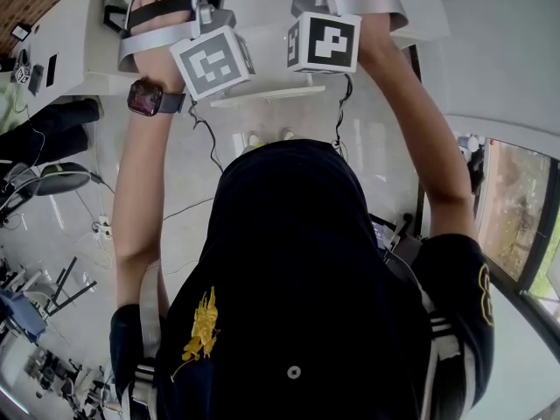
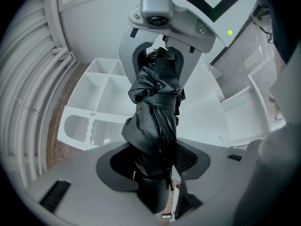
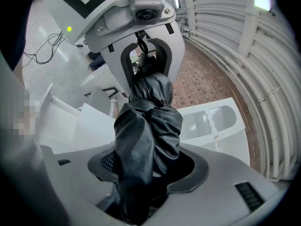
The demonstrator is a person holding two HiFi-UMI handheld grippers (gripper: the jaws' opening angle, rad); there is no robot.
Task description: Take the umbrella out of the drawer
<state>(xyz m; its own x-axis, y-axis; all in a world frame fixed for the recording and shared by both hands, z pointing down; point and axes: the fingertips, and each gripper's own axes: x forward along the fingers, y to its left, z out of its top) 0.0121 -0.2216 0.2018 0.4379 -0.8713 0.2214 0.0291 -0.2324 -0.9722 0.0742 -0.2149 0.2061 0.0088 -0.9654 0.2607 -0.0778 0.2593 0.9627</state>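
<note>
White floor and a white plastic drawer with dividers (image 2: 107,77) lie far beyond the jaws as our left gripper (image 2: 155,171) and right gripper (image 3: 143,173), both partway closed, each clamp one end of the folded black fabric umbrella (image 2: 157,109), already lifted clear, we judge, so next we carry it aside with both grips kept, though our head view cuts it off.

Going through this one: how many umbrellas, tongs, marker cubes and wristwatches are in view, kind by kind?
umbrella: 1
tongs: 2 (left tongs, right tongs, both gripping the umbrella)
marker cubes: 2
wristwatch: 1
total: 6
</note>
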